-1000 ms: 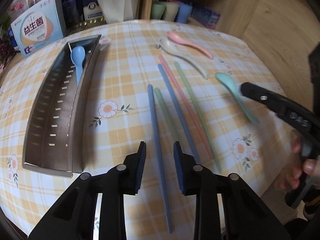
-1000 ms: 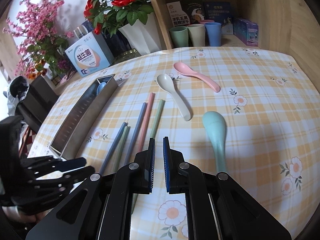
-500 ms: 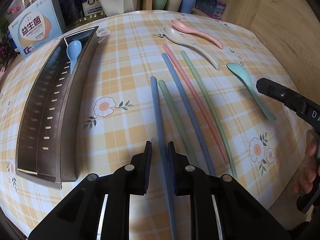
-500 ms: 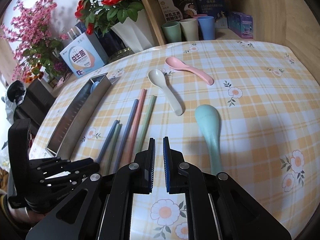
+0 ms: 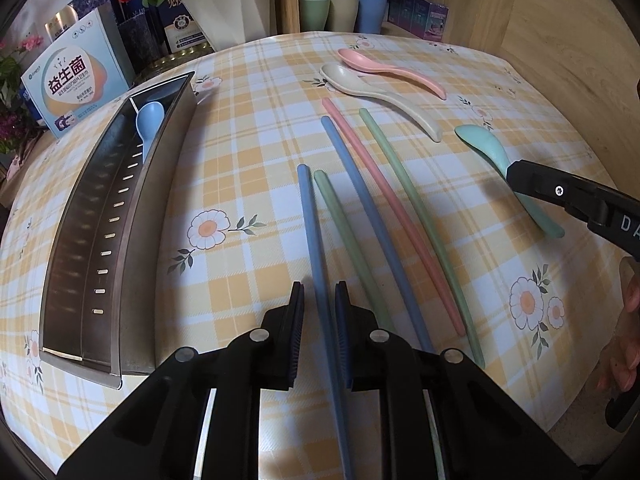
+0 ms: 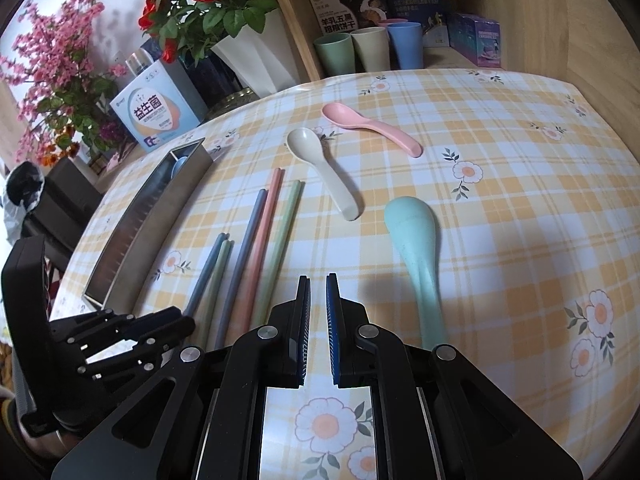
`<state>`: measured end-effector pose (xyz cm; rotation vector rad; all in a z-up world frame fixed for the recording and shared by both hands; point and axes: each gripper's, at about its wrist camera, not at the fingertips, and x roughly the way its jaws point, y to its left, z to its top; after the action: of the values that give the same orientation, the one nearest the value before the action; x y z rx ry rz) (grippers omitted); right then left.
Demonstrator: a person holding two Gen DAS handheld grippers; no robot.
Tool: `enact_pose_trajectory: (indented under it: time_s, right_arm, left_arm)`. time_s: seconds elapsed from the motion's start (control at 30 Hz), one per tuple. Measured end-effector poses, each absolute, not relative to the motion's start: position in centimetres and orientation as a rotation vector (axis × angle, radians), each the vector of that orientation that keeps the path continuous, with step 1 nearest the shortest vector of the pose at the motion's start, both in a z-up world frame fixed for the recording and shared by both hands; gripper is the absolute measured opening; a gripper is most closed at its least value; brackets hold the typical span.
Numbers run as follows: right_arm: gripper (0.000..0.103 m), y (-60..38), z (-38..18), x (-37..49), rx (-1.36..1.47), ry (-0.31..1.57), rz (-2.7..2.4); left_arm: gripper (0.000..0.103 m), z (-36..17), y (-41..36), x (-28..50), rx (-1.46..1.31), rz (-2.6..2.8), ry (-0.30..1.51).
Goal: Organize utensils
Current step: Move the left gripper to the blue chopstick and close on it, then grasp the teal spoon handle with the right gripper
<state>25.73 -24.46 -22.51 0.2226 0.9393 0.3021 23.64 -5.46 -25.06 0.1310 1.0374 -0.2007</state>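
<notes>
Closing around the blue chopstick (image 5: 316,248), the left gripper (image 5: 319,300) has narrowed its jaws over the last second until they flank the stick, not clearly pinching it; it lies on the tablecloth (image 5: 248,128) beside the green chopstick (image 5: 344,232). The right gripper (image 6: 318,292), nearly shut and empty, hovers near the teal spoon (image 6: 416,240). Lifting to the metal tray (image 5: 132,240) probably comes next.

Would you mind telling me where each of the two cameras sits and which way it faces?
Left wrist: rides the left gripper, looking along its fingers straddling the leftmost blue chopstick, metal utensil tray to its left; the right gripper's black finger enters at right.
Right wrist: rides the right gripper, low over the yellow checked tablecloth, teal spoon beside it; the left gripper shows lower left.
Shared: tray, chopsticks, pink spoon, cream spoon.
</notes>
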Motion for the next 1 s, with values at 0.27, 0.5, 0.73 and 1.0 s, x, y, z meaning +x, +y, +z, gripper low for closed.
enact_pose_trajectory:
  time_s: [0.27,0.5,0.73,1.0]
  right_arm:
    - [0.009,-24.3,-22.5,25.6,0.219,0.948,0.3]
    - [0.009,-24.4,-22.6,25.5,0.223,0.954,0.291]
    - [0.009,-24.2,-22.6,25.3,0.213,0.955,0.293]
    - [0.009,-24.2,-22.6,25.4,0.208,0.962,0.286]
  left_arm:
    - [0.016,-25.1,-5.4,23.6,0.13,-0.202,1.035]
    - [0.013,-24.9,-5.2,23.4,0.111,-0.208,1.034]
    - [0.006,-24.8,-3.7,22.7,0.033,-0.207,1.035]
    - [0.006,-22.9,-2.5,22.1,-0.022,-0.214,0.969]
